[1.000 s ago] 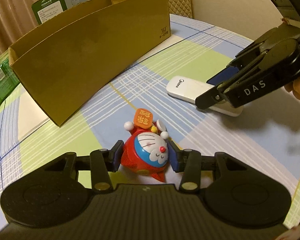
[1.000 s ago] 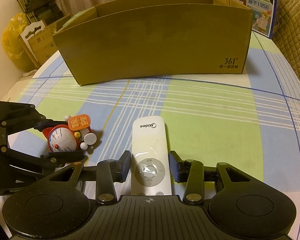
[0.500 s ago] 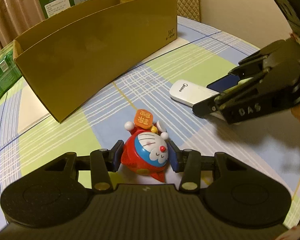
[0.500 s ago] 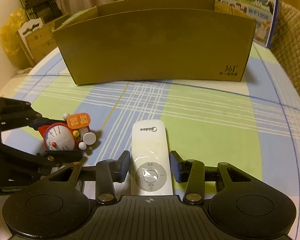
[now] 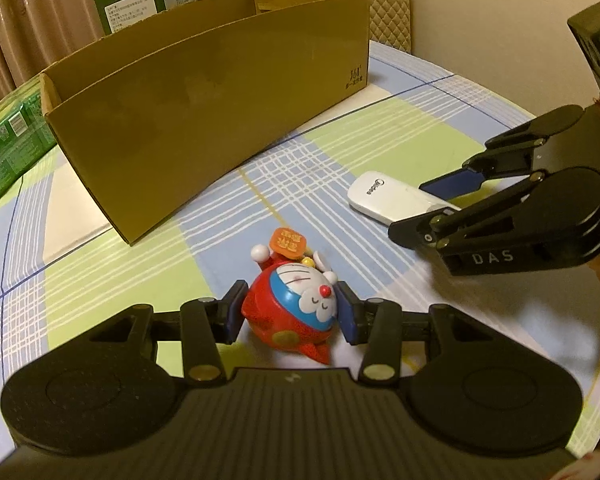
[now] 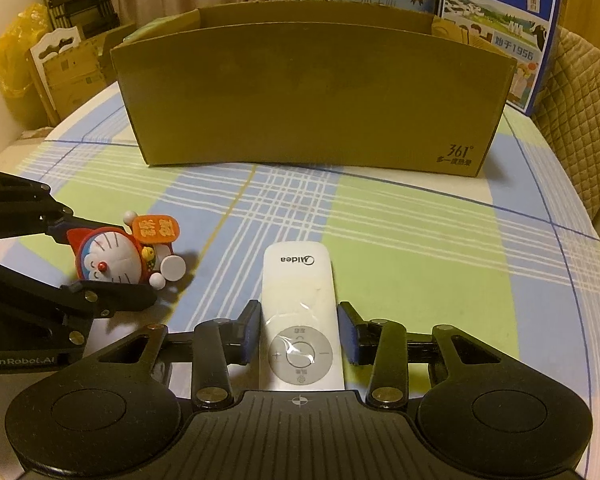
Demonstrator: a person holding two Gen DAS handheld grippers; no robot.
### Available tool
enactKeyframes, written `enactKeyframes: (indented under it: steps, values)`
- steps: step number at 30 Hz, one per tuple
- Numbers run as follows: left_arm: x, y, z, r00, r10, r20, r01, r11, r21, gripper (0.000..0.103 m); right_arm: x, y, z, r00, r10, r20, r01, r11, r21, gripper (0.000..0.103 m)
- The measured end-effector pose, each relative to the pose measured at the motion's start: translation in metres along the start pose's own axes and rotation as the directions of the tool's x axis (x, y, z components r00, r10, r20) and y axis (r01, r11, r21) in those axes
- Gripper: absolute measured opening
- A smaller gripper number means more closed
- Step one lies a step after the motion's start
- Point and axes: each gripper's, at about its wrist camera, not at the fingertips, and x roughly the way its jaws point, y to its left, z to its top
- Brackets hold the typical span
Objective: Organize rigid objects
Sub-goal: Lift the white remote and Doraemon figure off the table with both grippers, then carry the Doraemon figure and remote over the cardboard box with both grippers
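A red and blue cartoon cat toy sits between the pads of my left gripper, which is shut on its sides and holds it tilted; from the right wrist the toy lies sideways in the left gripper. A white remote lies lengthwise on the checked tablecloth. My right gripper straddles its button end; its jaws are closing and both pads touch the remote's sides. Seen from the left wrist, the right gripper covers the near end of the remote.
A long open cardboard box stands across the table behind both objects. Milk cartons stand behind it and a green carton lies at its left. A padded chair back is at the right table edge.
The right jaws have narrowed onto the remote's sides. The left gripper has rolled a little, tilting the toy in its grip. Both hands stay in roughly the same place.
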Motion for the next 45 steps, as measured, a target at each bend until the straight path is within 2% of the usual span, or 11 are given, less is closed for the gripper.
enactKeyframes:
  steps: [2,6,12,25,36,45]
  values:
    - [-0.001,0.0,0.001,1.0,0.002,0.004,-0.002,1.0,-0.005,0.041,-0.006,-0.001,0.001,0.999,0.025,0.023,-0.026,0.999,0.034,0.037]
    - [-0.002,0.002,0.001,1.0,0.009,0.008,-0.009,1.0,-0.015,0.041,-0.018,0.0,0.006,0.996,0.025,0.083,-0.028,0.999,0.031,0.037]
    - [-0.003,0.002,0.002,1.0,0.006,0.016,-0.005,1.0,-0.023,0.041,-0.018,-0.004,0.009,0.996,0.048,0.072,-0.053,0.996,0.066,0.037]
    - [-0.02,0.006,0.015,0.996,0.014,0.087,-0.004,0.994,-0.107,0.041,-0.04,-0.016,0.019,0.989,0.054,0.136,-0.072,0.989,0.13,0.037]
    - [-0.05,0.003,0.041,0.98,0.042,0.196,-0.014,0.99,-0.142,0.041,-0.068,-0.033,0.034,0.975,0.009,0.22,-0.046,0.985,0.165,0.037]
    - [-0.061,0.011,0.07,0.96,0.094,0.263,-0.052,0.986,-0.16,0.041,-0.086,-0.044,0.06,0.954,-0.022,0.298,-0.035,0.983,0.183,0.037]
